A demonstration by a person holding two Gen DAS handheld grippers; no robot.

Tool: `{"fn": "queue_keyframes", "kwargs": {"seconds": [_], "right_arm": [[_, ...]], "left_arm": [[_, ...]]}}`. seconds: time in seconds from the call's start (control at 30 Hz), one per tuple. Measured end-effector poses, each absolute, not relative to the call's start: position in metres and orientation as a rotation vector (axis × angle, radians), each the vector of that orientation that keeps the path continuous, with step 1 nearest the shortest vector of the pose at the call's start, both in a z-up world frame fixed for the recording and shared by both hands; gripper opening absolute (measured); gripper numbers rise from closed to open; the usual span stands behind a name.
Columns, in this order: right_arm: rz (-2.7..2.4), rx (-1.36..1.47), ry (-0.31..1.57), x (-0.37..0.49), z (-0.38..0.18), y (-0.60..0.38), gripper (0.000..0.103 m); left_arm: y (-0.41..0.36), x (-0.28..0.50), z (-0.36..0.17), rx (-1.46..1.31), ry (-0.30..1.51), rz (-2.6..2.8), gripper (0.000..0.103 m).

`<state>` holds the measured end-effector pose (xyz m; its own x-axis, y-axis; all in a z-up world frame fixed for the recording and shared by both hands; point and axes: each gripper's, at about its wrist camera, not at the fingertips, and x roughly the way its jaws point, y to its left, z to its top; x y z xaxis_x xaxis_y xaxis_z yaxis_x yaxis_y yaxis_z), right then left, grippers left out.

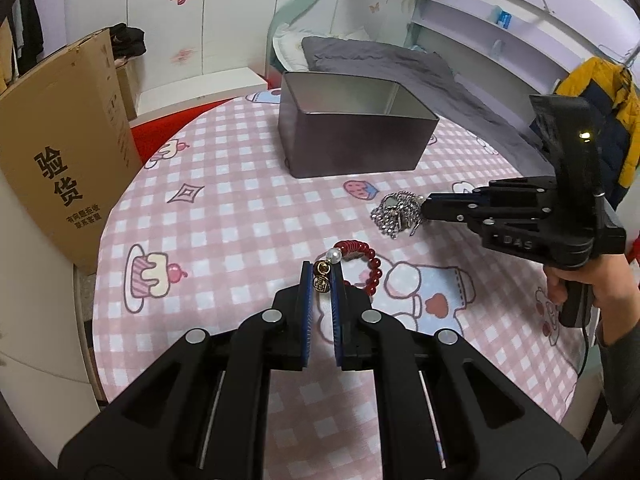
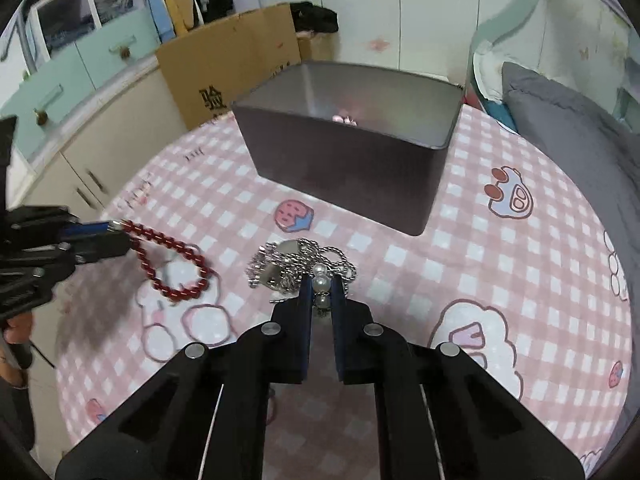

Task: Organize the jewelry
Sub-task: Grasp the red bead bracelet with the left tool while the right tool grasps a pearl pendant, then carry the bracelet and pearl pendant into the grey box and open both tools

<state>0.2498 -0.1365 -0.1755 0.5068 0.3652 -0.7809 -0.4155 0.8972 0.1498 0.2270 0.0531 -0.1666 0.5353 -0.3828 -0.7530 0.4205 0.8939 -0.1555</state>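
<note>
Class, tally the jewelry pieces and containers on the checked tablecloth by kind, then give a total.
Red bead bracelet: 1
Silver chain necklace: 1
Dark metal tin: 1
Total: 3

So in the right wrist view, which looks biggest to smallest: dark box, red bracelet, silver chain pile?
1. Dark box, clearly largest.
2. Silver chain pile and red bracelet look about alike, so I do not rank them.

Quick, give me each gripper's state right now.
Left gripper: shut on the red bead bracelet at its charm end.
Right gripper: shut on the silver chain necklace at its pearls.
</note>
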Motion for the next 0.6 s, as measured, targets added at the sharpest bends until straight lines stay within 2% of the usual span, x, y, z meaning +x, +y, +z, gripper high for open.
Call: {"fn": "queue_keyframes", "kwargs": {"seconds": [0.33, 0.6], "right_arm": [[0.506, 0.028, 0.797, 0.219, -0.121, -0.153, 0.008], [0.535, 0.056, 0.712, 0.209, -0.078, -0.154, 0.008]], "left_arm": [[0.049, 0.224, -0.154, 0.014, 0.857, -0.515, 0.009], [0.040, 0.221, -0.120, -0.004, 0.795, -0.550, 0.009]]}}
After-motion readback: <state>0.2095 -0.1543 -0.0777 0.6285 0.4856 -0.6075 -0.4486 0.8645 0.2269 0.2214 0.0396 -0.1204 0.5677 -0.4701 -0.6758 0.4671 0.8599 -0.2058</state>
